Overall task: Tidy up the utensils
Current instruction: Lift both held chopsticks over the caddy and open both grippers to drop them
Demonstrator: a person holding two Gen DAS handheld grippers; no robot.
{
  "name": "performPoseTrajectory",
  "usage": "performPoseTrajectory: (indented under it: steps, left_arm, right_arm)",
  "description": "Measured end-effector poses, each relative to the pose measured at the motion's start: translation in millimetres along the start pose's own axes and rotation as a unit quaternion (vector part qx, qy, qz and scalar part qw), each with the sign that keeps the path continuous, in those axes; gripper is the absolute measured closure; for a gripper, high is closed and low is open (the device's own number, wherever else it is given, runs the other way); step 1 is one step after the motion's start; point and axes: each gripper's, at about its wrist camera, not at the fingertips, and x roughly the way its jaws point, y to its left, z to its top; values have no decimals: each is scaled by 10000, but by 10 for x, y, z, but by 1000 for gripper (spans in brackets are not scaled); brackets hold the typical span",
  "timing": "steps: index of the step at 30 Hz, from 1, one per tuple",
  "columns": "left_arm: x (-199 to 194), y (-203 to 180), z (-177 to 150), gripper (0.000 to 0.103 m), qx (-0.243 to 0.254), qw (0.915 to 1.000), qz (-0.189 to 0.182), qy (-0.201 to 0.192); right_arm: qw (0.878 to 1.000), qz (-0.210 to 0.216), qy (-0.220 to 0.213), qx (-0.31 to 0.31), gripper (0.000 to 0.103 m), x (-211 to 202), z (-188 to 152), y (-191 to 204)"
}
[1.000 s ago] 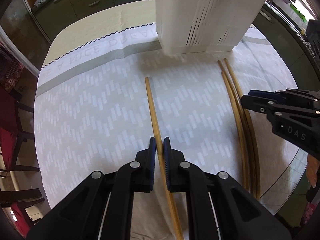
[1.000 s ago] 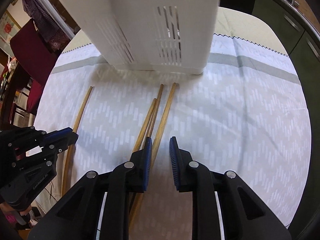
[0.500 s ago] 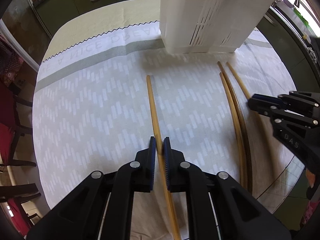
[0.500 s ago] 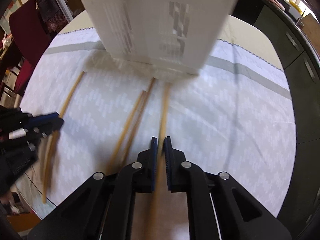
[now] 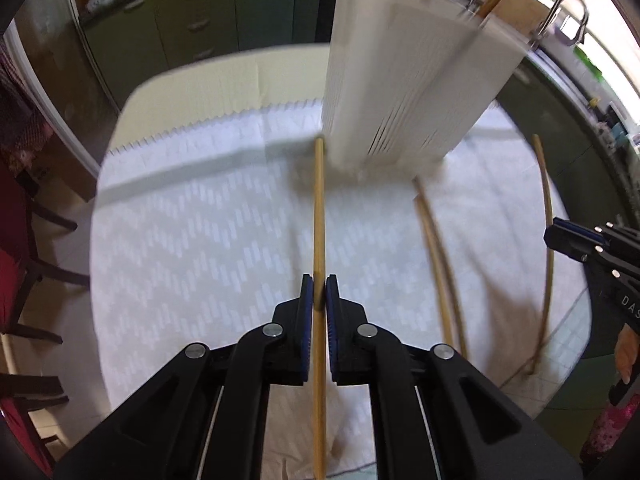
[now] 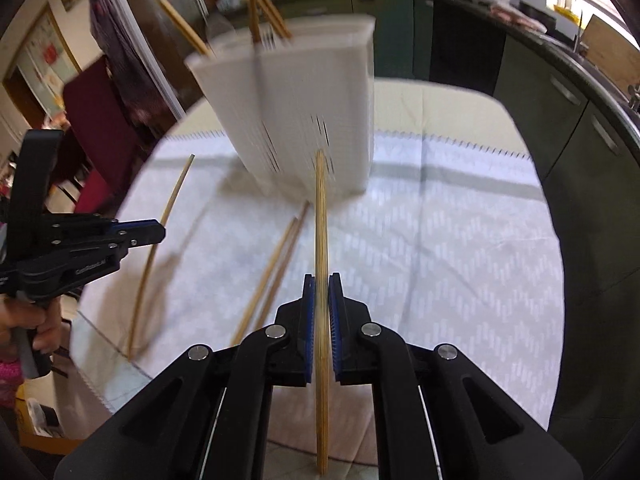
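Each hand now has a chopstick clear of the cloth. The left tongs (image 5: 319,292) are clenched on one bamboo chopstick (image 5: 319,208), its far tip pointing at the base of the white slotted utensil holder (image 5: 404,76); half a second ago that stick lay flat on the tabletop (image 5: 168,240). The right tongs (image 6: 321,292), which were just closing on a stick then, now grip a second chopstick (image 6: 321,216) and have raised it, tip level with the holder's lower slots. Both views are motion-blurred, so the lift looks under way. Two loose chopsticks (image 6: 276,264) lie together on the white patterned tablecloth (image 6: 440,248) between the two grippers, toward the near edge, in front of the holder. Several sticks (image 6: 256,8) already stand in the holder at the far side. My reading: pickup is done for this pair, and the next step is tipping each stick upright over the holder's top opening.
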Motion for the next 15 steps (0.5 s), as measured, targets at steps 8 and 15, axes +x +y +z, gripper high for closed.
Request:
performPoseTrajectory:
  steps: [8, 15]
  left_arm:
    - [-715, -161, -98, 97, 193, 9973, -184, -684]
    - [-1159, -274, -185, 97, 356, 9931, -279, -1081]
  right_arm:
    - [9978, 174, -643, -43, 95, -682, -133, -85]
    - [9946, 243, -1011, -59, 95, -1072, -217, -54]
